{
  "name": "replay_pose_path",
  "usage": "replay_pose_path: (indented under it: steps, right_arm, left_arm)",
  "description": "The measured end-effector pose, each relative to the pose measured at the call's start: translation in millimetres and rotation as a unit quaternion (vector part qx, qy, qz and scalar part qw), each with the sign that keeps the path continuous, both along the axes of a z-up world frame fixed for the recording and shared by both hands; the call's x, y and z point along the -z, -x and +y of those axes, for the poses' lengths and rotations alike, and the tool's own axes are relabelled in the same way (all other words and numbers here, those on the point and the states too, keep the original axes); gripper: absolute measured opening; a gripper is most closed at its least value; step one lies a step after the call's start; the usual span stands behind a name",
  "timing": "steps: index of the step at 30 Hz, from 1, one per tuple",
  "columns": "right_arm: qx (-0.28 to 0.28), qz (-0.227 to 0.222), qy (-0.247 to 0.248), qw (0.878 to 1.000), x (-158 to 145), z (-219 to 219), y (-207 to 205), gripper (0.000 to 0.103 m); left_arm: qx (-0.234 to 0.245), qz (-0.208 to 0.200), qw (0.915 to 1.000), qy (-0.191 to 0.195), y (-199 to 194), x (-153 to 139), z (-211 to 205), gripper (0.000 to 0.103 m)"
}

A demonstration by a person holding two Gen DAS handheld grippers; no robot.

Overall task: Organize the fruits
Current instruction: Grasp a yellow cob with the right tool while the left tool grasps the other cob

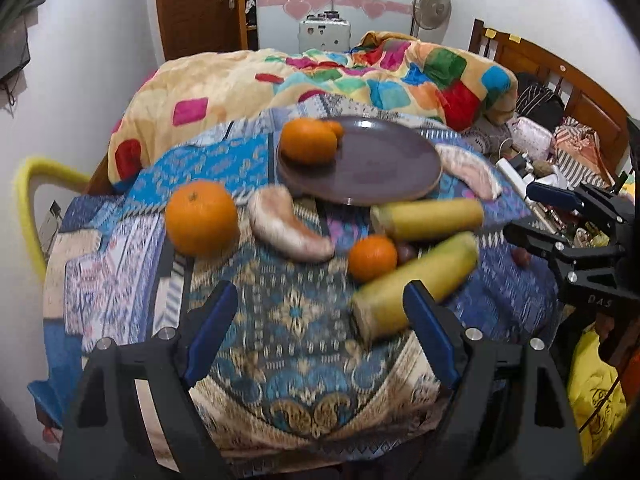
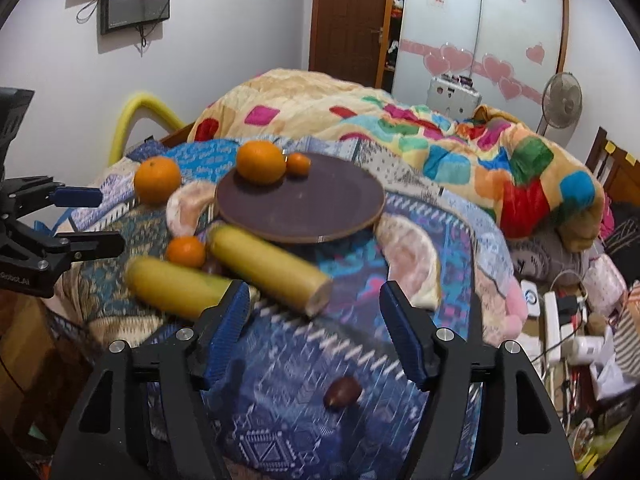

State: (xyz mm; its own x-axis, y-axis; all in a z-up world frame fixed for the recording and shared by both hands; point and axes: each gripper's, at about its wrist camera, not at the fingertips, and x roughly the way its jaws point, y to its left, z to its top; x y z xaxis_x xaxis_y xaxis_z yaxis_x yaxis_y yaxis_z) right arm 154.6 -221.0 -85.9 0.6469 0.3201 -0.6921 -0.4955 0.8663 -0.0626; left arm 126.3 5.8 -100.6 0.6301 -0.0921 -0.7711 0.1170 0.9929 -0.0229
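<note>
Fruit spread over a patterned cloth on the bed, only partly sorted

A big orange (image 2: 260, 161) and a tiny one (image 2: 298, 164) are seen on the brown plate (image 2: 304, 208) near its far rim; two yellow bananas (image 2: 268, 268), pomelo wedges (image 2: 412, 256) and a dark chestnut-like fruit (image 2: 342, 392) are left on the cloth. Left claw (image 1: 320, 316) and right claw (image 2: 314, 320) are held wide, nothing gripped.

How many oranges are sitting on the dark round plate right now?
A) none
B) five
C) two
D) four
C: the plate carries one big orange and one little orange side by side near its far edge; the other oranges lie off it on the patterned cloth.
</note>
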Motion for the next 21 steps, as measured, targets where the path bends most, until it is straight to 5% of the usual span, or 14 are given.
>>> replay_pose_path:
  steps: [9, 21]
  right_arm:
    - [0.0, 0.036, 0.009, 0.999, 28.6, 4.6, -6.3, 0.064]
    - [-0.045, 0.034, -0.008, 0.998, 28.5, 35.4, 20.1, 0.064]
  left_arm:
    - [-0.007, 0.018, 0.9995, -0.024, 12.1, 34.9, -4.3, 0.086]
    - [-0.058, 0.019, 0.9979, -0.022, -8.4, 29.4, 37.7, 0.086]
